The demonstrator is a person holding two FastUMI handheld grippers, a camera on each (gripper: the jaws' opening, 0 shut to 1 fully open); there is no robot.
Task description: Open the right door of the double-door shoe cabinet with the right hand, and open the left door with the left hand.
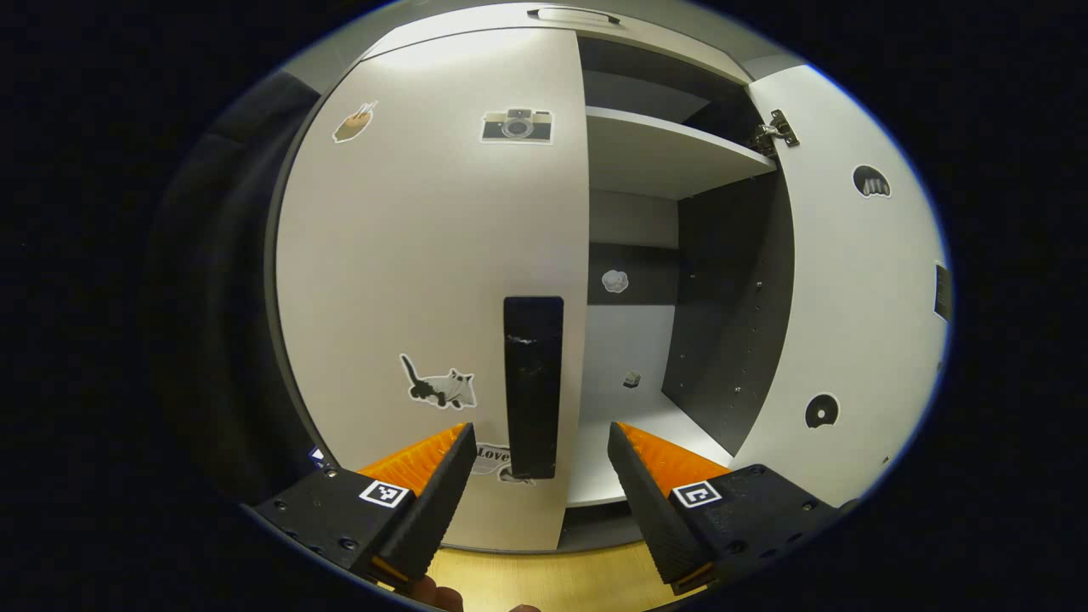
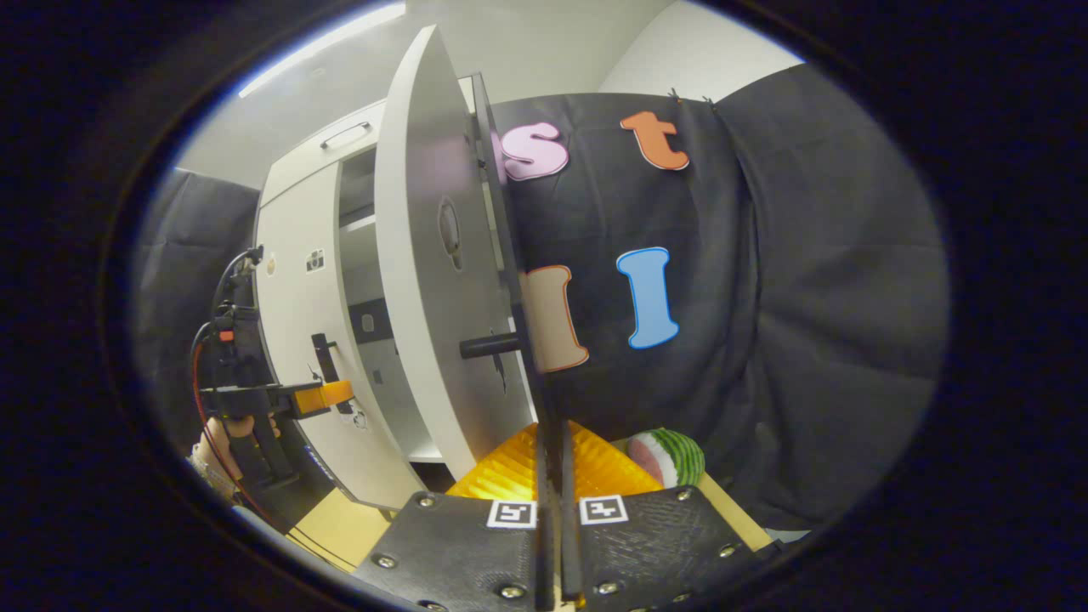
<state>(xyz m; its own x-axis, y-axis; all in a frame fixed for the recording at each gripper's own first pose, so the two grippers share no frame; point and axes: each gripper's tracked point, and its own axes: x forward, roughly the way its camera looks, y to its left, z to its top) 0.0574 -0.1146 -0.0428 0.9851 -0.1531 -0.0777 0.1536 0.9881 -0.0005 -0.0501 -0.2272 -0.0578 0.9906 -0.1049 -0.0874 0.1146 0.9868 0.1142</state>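
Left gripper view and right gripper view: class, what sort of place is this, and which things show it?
Probably a staged recording booth: a stickered shoe cabinet stands against a black cloth wall, with a toy watermelon slice nearby.

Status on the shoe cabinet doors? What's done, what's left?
Done: the right door stands swung open, shelves exposed; the right tongs look shut on its handle. In hand: the left tongs are open, one finger on either side of the left door's handle, not yet closed on it. Left: grip and pull the left door, which is shut.
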